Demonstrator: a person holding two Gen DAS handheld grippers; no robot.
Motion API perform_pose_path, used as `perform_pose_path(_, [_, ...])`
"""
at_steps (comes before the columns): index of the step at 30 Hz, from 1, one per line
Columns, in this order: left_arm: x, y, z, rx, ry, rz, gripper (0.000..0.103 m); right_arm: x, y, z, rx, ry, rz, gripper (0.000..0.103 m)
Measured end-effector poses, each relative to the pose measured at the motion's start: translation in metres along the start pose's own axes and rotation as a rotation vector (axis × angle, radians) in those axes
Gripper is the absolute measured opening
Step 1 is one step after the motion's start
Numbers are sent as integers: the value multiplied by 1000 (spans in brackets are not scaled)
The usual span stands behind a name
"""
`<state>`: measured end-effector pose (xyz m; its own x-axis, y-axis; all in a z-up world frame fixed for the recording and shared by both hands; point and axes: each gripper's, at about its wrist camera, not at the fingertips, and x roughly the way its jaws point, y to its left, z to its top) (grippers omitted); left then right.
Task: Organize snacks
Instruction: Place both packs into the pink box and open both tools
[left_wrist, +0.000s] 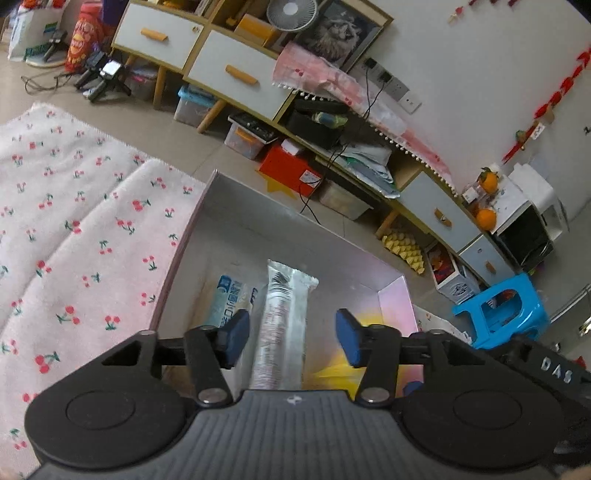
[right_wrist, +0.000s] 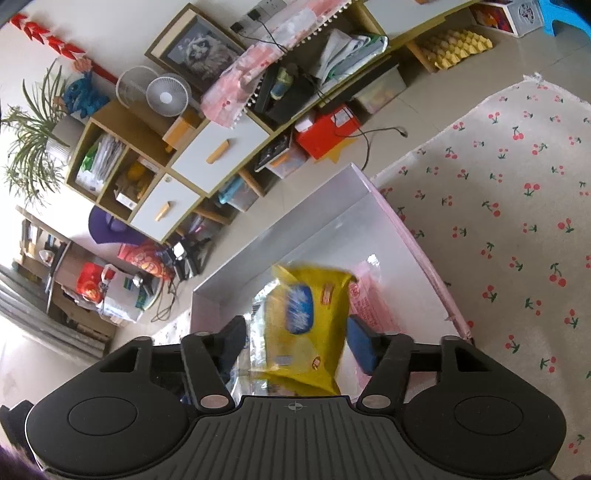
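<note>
my left gripper (left_wrist: 291, 341): bottom centre of the left wrist view, jaws apart, blue pads (left_wrist: 236, 338) clear of the packet on both sides. Not gripping.
silver snack packet (left_wrist: 284, 325): long, clear-silver wrapper, between my left pads but untouched, running from the lower centre up toward mid-frame. Lies inside the box.
blue-and-white packet (left_wrist: 231, 301): just left of the silver one, also in the box, partly behind my left pad.
my right gripper (right_wrist: 295, 341): bottom centre of the right wrist view, jaws spread, pads not pressing on anything I can see.
yellow snack bag (right_wrist: 312, 317): between my right fingers, centre frame, motion-blurred, blue oval label on it. Over the box interior; can't tell whether it's touching the floor of the box.
pink packet (right_wrist: 365, 299): right of the yellow bag, against the box's right wall.
box (left_wrist: 207, 206): shallow, grey inside, pale pink outside, open top. Fills the middle of both views, beyond my fingertips.
cherry-print cloth (left_wrist: 81, 236): pink-white, under and beside the box; left half of the left view, right half of the right view.
blue stool (left_wrist: 502, 310): right of mid-frame in the left view, on the floor past the box.
cabinet (left_wrist: 236, 70): white drawers with wooden handles, top of the frame, far side of the room. Cluttered shelves around it.
fan (right_wrist: 166, 98): small, white, upper left in the right view, on the cabinet.
</note>
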<state>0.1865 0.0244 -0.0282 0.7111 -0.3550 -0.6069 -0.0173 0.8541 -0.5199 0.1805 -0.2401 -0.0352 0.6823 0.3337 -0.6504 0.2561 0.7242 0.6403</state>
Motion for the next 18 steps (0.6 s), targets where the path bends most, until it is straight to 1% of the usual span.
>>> perform_pose_path(5, [-4, 6, -1, 3, 25, 29, 51, -8, 0, 3, 0, -15, -6, 69])
perform_pose_path(7, [-7, 6, -2, 2, 32, 36, 53, -12, 1, 2, -7, -12, -17, 69])
perform_pose_path(10, [-12, 1, -5, 59, 46, 46, 59, -17, 3, 2, -38, -4, -44, 69])
perform_pose_path(13, [-15, -7, -8, 125, 72, 59, 63, -23, 6, 2, -74, 6, -65, 70])
perform_pose_path(14, [-16, -8, -9, 137, 83, 59, 63, -26, 7, 2, -91, 10, -71, 72])
perform_pose_path(16, [-20, -8, -12, 149, 97, 53, 68, -31, 7, 0, -117, 14, -89, 72])
perform_pose_path(18, [-25, -8, -13, 158, 109, 46, 71, -37, 6, 0, -131, 19, -108, 72])
